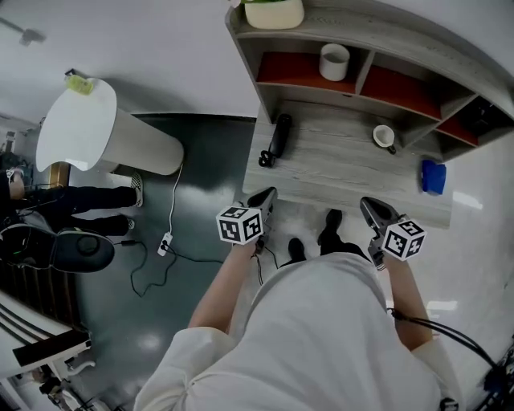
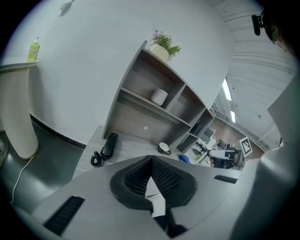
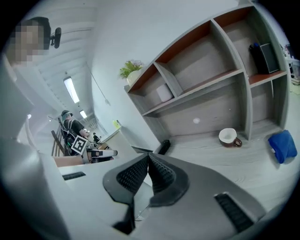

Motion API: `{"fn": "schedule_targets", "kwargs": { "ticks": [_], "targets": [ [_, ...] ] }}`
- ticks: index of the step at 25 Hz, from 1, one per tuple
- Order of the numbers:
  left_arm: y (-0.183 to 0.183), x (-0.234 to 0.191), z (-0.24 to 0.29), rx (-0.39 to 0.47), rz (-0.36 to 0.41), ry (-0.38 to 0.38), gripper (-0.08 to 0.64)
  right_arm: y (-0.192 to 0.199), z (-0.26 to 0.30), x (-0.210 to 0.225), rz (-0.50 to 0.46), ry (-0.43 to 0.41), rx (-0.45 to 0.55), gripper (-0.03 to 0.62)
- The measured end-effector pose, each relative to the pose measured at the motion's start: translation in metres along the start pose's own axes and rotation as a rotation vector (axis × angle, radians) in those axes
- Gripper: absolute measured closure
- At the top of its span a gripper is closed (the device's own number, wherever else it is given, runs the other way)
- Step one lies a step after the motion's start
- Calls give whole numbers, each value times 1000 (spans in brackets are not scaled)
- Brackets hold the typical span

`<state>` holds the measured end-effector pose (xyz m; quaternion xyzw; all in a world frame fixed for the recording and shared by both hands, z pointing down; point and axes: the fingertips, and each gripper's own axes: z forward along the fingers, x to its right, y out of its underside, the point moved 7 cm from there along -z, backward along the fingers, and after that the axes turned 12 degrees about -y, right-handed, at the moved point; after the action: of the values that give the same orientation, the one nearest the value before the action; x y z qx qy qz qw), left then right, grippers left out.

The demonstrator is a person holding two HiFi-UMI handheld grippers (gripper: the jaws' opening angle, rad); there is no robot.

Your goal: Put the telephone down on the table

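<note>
The black corded telephone handset (image 1: 279, 138) lies flat at the left end of the grey wood-grain table (image 1: 345, 164). I hold the left gripper (image 1: 267, 195) near it, jaws together and empty; the right gripper (image 1: 367, 204) is likewise closed on nothing.

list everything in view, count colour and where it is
telephone: 1, black, lying at the desk's left end, coiled cord attached
brown cup: 1, white inside, on the desk near the shelves
white cup: 1, in an upper shelf compartment
blue thing: 1, desk's right end
plant pot: 1, pale, on top of the shelves
desk: 1, grey wood
round table: 1, white, left of the desk
power strip: 1, white, floor
left gripper: shut, empty
right gripper: shut, empty
</note>
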<state>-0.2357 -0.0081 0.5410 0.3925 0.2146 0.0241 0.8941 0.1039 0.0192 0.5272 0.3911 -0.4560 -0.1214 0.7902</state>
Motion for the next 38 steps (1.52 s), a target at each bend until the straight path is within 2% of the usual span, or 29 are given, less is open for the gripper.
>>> {"fn": "schedule_targets", "kwargs": {
  "ticks": [8, 14, 18, 23, 34, 38],
  "targets": [
    [17, 10, -35, -12, 30, 87, 551, 26, -31, -41, -15, 73, 75, 575],
    [20, 33, -54, -3, 75, 117, 551, 34, -53, -52, -51, 79, 86, 575],
    [25, 46, -57, 0, 89, 102, 551, 34, -60, -49, -62, 68, 81, 575],
    [27, 57, -57, 20, 42, 83, 551, 27, -68, -49, -101, 29, 59, 575],
    [30, 78, -51, 31, 30, 50, 551, 24, -105, -24, -32, 61, 114, 575],
    [30, 82, -49, 28, 30, 46, 551, 17, -106, -20, -40, 49, 120, 575]
  ]
}}
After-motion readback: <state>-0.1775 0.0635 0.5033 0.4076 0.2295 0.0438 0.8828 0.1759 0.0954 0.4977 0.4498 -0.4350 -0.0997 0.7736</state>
